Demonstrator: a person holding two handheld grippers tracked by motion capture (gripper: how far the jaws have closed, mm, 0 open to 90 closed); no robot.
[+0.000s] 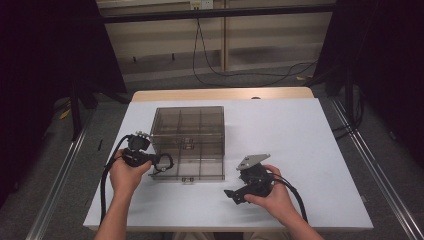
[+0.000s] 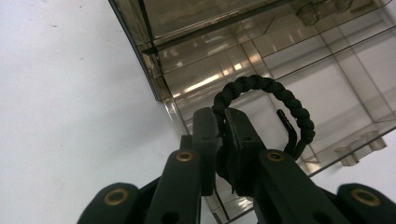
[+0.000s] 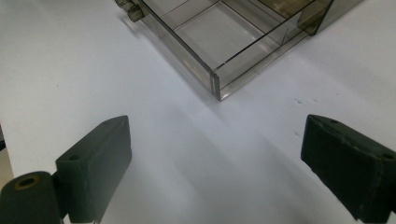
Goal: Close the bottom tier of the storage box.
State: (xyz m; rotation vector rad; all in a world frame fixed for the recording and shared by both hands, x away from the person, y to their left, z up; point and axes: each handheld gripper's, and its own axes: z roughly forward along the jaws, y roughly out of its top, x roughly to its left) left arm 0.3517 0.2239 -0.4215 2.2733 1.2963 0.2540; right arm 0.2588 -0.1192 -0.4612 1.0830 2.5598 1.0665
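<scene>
We held the left gripper (image 2: 223, 140) at the near left corner of the smoked clear organizer box (image 1: 187, 142), which stood on the white desk (image 1: 300, 140). Its fingers (image 2: 205, 140) were closed almost fully on a black braided bracelet (image 2: 275, 93). The cord was pinched between the two tips at one side of its loop. The rest of the loop stood clear beyond the tips, arching over the box's open compartments, with its clasp end hanging down at the far side. The right gripper (image 3: 215, 168) rested low over the bare desk near the box's near right corner. Its fingers (image 3: 98, 163) stood wide apart, with nothing between them.
</scene>
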